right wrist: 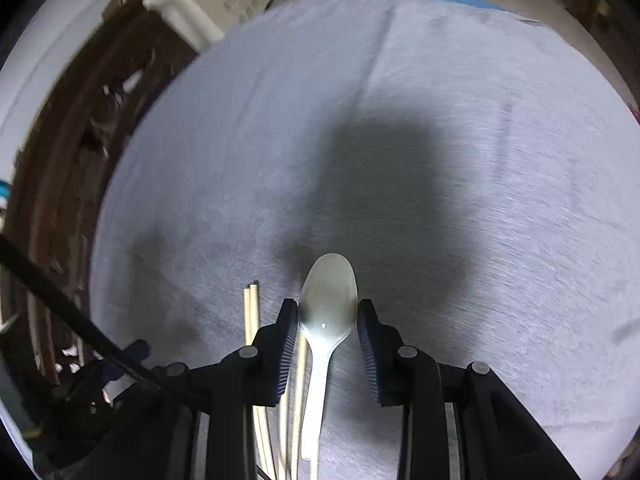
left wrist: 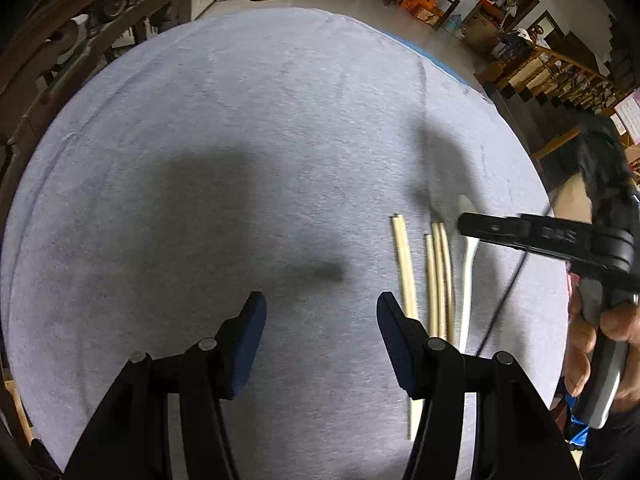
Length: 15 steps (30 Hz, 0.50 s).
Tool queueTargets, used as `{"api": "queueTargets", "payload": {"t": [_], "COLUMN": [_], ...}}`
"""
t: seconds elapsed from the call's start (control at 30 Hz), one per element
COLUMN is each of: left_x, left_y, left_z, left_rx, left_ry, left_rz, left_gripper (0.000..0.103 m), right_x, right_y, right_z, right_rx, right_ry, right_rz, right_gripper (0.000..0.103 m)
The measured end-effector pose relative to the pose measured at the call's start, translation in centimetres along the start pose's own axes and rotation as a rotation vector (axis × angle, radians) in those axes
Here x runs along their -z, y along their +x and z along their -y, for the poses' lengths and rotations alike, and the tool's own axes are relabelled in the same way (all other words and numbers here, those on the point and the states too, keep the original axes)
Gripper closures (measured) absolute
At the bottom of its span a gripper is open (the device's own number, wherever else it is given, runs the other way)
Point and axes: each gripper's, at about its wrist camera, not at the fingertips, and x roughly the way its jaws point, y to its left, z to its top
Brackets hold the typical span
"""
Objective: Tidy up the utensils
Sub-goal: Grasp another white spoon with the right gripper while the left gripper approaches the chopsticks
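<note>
Left claw (left wrist: 320, 312): you are holding it wide open, gripping nothing.
Right claw (right wrist: 328, 320): you are straddling the spoon (right wrist: 326, 312), jaws open, beside the chopsticks (left wrist: 438, 276).

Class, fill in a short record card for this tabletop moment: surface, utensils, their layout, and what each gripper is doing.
surface: round table under a grey cloth
utensils: white plastic spoon; pale chopsticks
layout: chopsticks and spoon lie side by side, roughly parallel, spoon on the right of the group
left gripper: open, empty, above bare cloth left of the utensils
right gripper: open, fingers either side of the spoon bowl, not closed on it
contact with spoon: cannot tell from these views
</note>
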Motion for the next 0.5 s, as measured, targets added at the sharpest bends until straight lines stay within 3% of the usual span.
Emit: {"api": "queueTargets", "payload": {"t": [0.27, 0.5], "left_x": [-2.3, -5.1], "left_y": [2.1, 4.3], "left_z": [3.7, 6.0], "left_rx": [-0.075, -0.137], "left_ry": [0.047, 0.05], "left_rz": [-0.061, -0.121], "left_gripper": [0.045, 0.048], "right_x": [4.7, 8.1], "right_y": [-4.6, -4.8], "right_z": [7.2, 9.5], "right_rx": [-0.063, -0.131], "right_ry": [0.086, 0.118], "right_rz": [0.076, 0.091], "right_gripper": [0.07, 0.07]}}
